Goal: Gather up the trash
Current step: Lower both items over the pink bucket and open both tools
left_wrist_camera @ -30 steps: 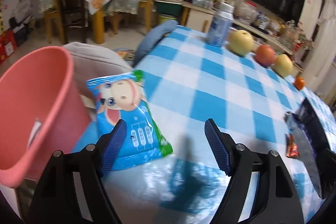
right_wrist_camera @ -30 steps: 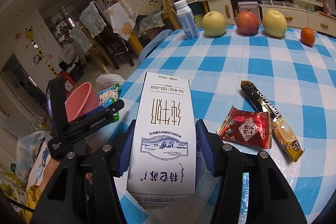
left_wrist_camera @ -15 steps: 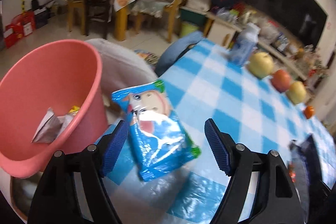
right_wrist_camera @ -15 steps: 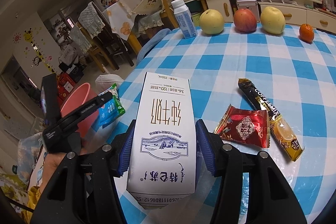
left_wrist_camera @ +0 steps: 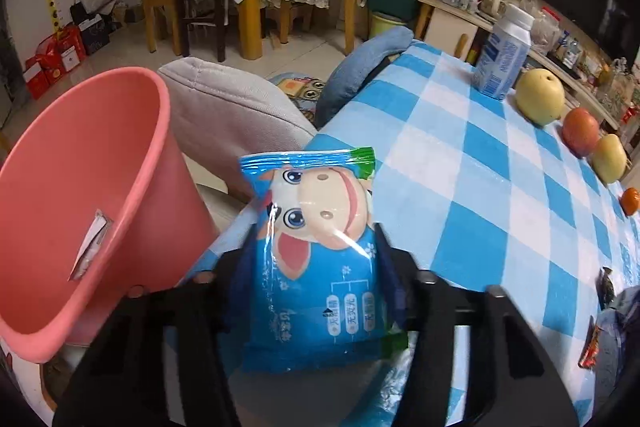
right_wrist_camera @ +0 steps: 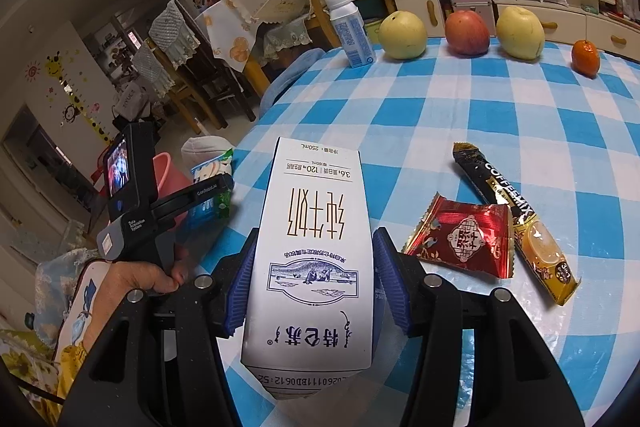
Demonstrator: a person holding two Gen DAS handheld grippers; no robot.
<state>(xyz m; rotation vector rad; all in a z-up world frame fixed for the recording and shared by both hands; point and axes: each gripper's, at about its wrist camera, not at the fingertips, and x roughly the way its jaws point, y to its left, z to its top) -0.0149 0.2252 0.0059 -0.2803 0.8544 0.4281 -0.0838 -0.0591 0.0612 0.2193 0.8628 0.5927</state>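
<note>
two pieces of trash are in hand at once. left gripper (left_wrist_camera: pixel 312 259): jaws have just been closing and now pinch the blue snack packet (left_wrist_camera: pixel 316 247) by its lower half, at the bench (left_wrist_camera: pixel 460 163) edge next to the pink bin (left_wrist_camera: pixel 92 187). right gripper (right_wrist_camera: pixel 312 283): clamped on the sides of the white milk carton (right_wrist_camera: pixel 316 247), carton lying lengthwise between the pads, print upside down to the camera.

step, as judged: pick of the packet just completed; drop into the bin not yet done. next move calls for lifting the packet clear of the bench edge, carrying it left over the bin mouth, then opening. packet is limp film, so it may sag or snag the rim; release well inside. carton would follow the same route.

left on the bench: red wrapper (right_wrist_camera: pixel 460 239) and coffee sachet (right_wrist_camera: pixel 516 223), touching, overlapping at one end. bottle (right_wrist_camera: pixel 352 31) and fruit at the far edge look like non-trash.

hard to read: bin bottom hidden, only one crumpled scrap (left_wrist_camera: pixel 90 247) on the inner wall shows. left pads mostly covered by the packet, so contact is judged from the squeeze. bin almost wholly blocked by the left gripper in the right view. carton's underside and whether it rests on the bench: cannot tell.
</note>
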